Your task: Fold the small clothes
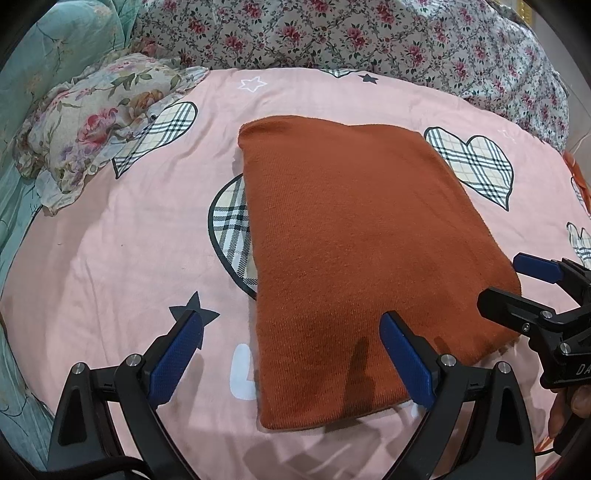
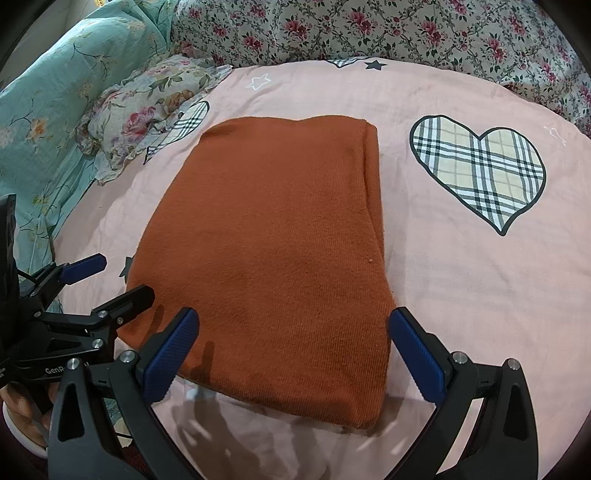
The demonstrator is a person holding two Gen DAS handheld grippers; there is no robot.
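The bed (image 1: 110,236) fills both views, covered w/ a pink sheet (image 2: 461,280) that has plaid hearts, small stars and some white letters printed on it. At the far side lies a big quilt (image 1: 332,33) w/ small red flowers on a light ground. At the far left is a teal cover (image 2: 48,110) w/ a branch pattern, and in front of it a flowered pillow (image 1: 96,118) w/ a frilled edge, resting on the pink sheet.

In the middle of the sheet lies the orange garment (image 1: 354,243), a knitted piece folded to a thick rectangle, flat, w/ its long side going away from the cameras. In the right wrist view a folded edge runs down its right side. One plaid heart (image 2: 480,173) is on the sheet at the right of it, apart from it; another heart is partly under its left edge in the left wrist view.

The left hand-held gripper (image 1: 291,358) is at the near left corner of the garment, its jaws wide apart and holding nothing; one blue pad is over the pink sheet, the other over the cloth. If the pad touches the cloth I cannot tell. The right hand-held gripper (image 2: 295,354) is at the near right part, also spread wide and empty, the near edge of the garment between its two blue pads. Each gripper shows at the edge of the other's view, close beside.
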